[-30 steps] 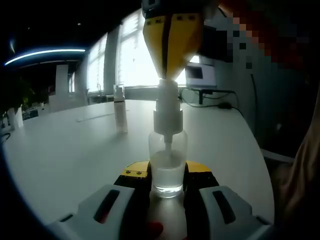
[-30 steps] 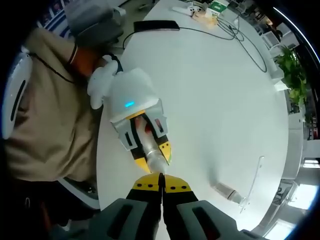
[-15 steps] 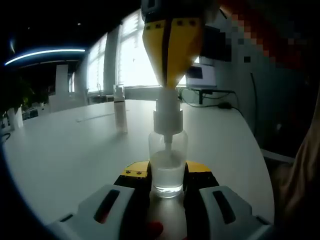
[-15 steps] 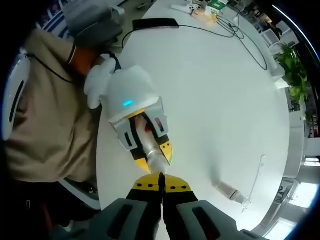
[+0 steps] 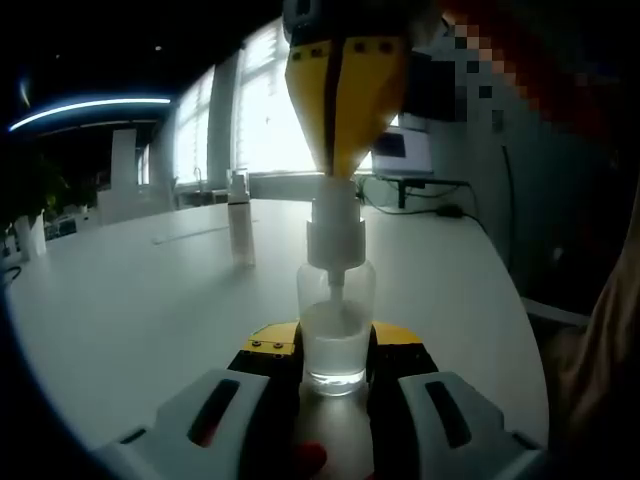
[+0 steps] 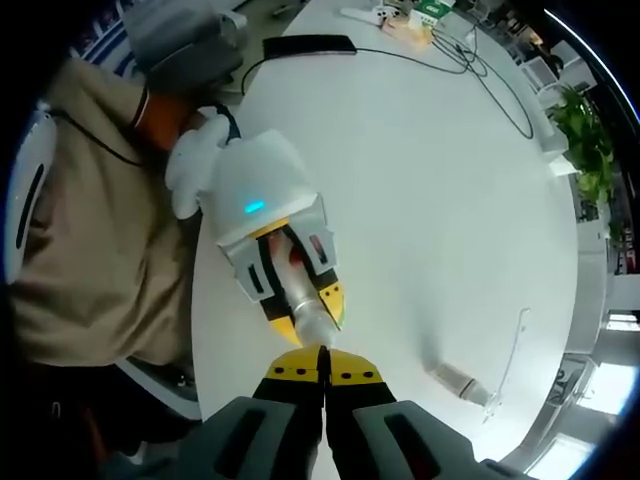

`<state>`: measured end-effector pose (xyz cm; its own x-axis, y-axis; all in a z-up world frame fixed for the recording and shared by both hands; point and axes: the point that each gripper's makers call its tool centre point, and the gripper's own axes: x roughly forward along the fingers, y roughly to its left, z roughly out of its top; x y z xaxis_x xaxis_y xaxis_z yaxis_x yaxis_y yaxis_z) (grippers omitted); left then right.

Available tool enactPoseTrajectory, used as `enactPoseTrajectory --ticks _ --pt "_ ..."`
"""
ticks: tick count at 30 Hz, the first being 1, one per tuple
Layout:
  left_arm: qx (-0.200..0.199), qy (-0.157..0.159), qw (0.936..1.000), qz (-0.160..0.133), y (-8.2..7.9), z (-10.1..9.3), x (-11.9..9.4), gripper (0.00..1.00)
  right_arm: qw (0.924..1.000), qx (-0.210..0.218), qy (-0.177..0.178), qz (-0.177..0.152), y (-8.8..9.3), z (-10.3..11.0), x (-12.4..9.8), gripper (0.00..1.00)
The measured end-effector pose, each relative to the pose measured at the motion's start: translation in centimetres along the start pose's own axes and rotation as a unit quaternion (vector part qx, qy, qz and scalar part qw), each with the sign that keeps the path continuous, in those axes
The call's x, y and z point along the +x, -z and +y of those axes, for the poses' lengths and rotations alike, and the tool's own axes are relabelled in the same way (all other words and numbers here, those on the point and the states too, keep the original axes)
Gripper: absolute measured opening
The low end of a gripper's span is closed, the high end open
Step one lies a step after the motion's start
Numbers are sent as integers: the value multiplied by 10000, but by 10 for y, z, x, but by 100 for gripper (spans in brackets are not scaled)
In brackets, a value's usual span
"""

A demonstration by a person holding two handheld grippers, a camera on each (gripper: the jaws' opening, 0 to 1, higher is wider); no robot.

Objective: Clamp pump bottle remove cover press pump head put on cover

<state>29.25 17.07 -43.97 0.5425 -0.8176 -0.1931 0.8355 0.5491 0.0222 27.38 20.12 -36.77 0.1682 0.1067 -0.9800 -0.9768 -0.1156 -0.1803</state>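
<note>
On the far left of the left gripper view the white worktop [image 5: 120,300] runs back toward bright windows, and on it, well apart from the action, stands the clear cover [image 5: 239,228], upright and off the bottle; so the cover removal looks done. Moving right to the middle of that view, the pump bottle [image 5: 336,325] stands upright on the worktop, part filled with clear liquid, with the left tool [image 5: 335,385] pinching its lower body between yellow-tipped jaws, so the clamping step also reads as complete. Directly above, the right tool [image 5: 338,165] comes down from the top, its two jaws pressed together into a single yellow wedge whose tip rests on the white pump head [image 5: 336,225]. It grips nothing; it only bears on the top of the head. That places the task in the pressing step, though whether the head is at the bottom of its stroke I cannot tell. In the right gripper view, looking down, the left tool [image 6: 300,300] shows at centre-left with the bottle held in it, the right tool [image 6: 322,375] below it with jaws meeting in a thin seam, and the cover [image 6: 462,383] off to the lower right. Fetching that cover and putting it back over the head is left.
</note>
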Motion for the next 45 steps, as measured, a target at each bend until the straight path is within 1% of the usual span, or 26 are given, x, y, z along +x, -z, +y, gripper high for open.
enactPoseTrajectory --ticks 14,22,25,32,45 --pt "15 0 10000 -3 0 0 0 15 10000 23 7 -20 1 0 -2 0" --pt "-7 -2 10000 1 0 0 0 15 9998 -138 78 -78 0 0 -6 0" --pt "-11 -9 10000 1 1 2 0 15 9999 -6 83 -86 0 -2 -6 0" --pt "-11 -7 10000 -1 0 -1 0 15 9999 -9 99 -140 0 -2 -7 0" --pt "-6 -9 10000 -1 0 0 0 15 9999 -48 54 -126 -1 -2 -6 0"
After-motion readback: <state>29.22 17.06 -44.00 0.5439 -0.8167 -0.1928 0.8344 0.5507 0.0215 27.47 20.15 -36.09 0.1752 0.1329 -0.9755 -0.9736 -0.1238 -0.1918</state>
